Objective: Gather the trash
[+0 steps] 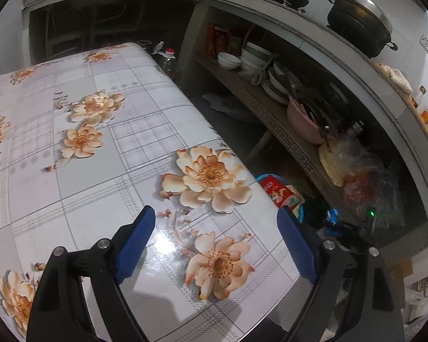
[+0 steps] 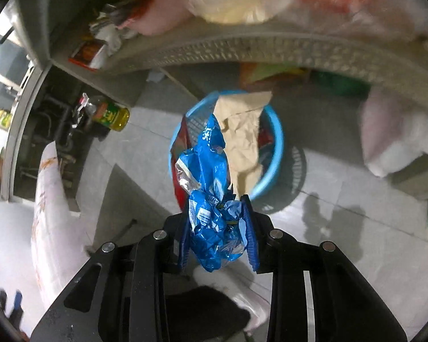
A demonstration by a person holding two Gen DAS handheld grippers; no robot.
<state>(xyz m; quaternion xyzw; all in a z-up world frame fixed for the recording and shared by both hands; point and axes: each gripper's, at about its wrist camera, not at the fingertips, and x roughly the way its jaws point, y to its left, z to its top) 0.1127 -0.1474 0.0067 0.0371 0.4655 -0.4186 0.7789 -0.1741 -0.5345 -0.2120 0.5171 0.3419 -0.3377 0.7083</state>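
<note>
**Over the bin: blue wrapper between the right jaws, left jaws wide and empty**

Above the flowered table point(image 1: 100, 154), the left gripper point(image 1: 216, 225) hangs with its jaws spread wide and nothing between them; its blue pads point(image 1: 137, 242) frame a printed peach blossom near the table's right edge. Past that edge, down on the floor, part of the light-blue bin point(image 1: 296, 211) shows, with a red packet point(image 1: 274, 188) lying in it. Further right runs a low shelf point(image 1: 271, 119) crowded with white bowls point(image 1: 228, 59), a pink basin point(image 1: 302, 122) and clear plastic bags point(image 1: 362, 171), and a dark lidded pot point(image 1: 359, 22) stands on the counter above.

From the right wrist camera, a yellow-labelled bottle point(image 2: 111, 114) stands on the tiled floor point(image 2: 342, 222) at the left. In the middle, the right gripper point(image 2: 218, 213) points down at the light-blue bin point(image 2: 276, 142), which sits on the floor and holds crumpled tan paper point(image 2: 242, 136) and some red packaging. A crumpled blue wrapper point(image 2: 211, 188) sits between the narrowly spaced pads, its free end reaching out over the bin's near rim. Whether the pads press on it I cannot tell. At the right, pale bags point(image 2: 391, 136) sit blurred beneath the shelf.
</note>
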